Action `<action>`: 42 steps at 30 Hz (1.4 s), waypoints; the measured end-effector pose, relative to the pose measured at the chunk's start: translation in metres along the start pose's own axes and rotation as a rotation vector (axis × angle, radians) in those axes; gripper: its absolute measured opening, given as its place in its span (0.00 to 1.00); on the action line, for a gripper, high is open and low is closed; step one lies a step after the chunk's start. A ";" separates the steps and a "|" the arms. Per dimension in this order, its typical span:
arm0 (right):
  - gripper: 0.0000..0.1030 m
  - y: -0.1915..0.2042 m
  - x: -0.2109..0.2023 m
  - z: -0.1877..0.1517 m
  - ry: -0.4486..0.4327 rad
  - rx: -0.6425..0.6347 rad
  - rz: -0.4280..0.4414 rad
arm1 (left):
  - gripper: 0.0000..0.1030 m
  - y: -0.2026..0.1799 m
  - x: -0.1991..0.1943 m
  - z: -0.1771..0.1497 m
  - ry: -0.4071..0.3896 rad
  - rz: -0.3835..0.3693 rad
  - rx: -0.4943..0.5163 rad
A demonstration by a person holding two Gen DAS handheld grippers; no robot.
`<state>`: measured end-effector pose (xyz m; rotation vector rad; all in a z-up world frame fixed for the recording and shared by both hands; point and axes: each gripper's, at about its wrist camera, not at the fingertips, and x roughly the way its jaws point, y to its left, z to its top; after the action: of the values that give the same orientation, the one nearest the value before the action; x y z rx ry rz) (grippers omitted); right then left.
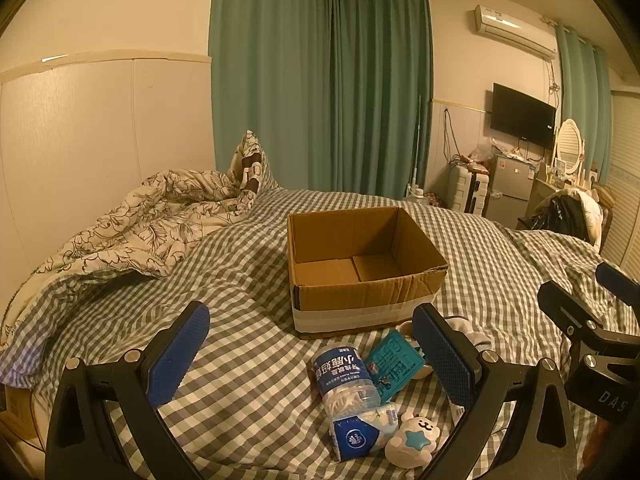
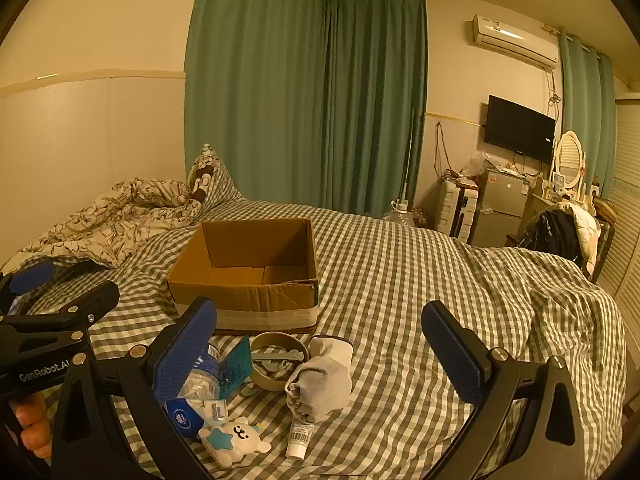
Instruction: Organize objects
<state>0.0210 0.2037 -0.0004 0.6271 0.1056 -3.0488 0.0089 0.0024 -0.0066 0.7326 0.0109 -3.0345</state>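
An open empty cardboard box (image 1: 362, 276) (image 2: 248, 276) sits on the checked bed. In front of it lies a pile: a clear jar with a blue label (image 1: 344, 376), a teal card (image 1: 394, 364), a blue tissue pack (image 1: 356, 434), a white bear toy with a blue star (image 1: 412, 438) (image 2: 234, 438), a roll of tape (image 2: 276, 360), a white glove (image 2: 322, 380) and a small white tube (image 2: 300, 438). My left gripper (image 1: 316, 364) is open above the pile. My right gripper (image 2: 320, 360) is open above the glove and tape.
A crumpled floral quilt (image 1: 132, 232) lies at the back left of the bed. Green curtains (image 1: 320, 80) hang behind. A small fridge (image 1: 510, 188), a wall TV (image 1: 522, 114) and a chair with clothes (image 1: 568, 216) stand right of the bed.
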 end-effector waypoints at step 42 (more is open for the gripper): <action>1.00 -0.008 0.013 -0.008 0.072 -0.010 -0.021 | 1.00 -0.004 0.033 -0.013 0.109 -0.006 0.010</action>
<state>0.0117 0.2120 -0.0124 0.7396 0.1304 -3.0445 -0.0146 0.0058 -0.0333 0.9000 -0.0008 -2.9978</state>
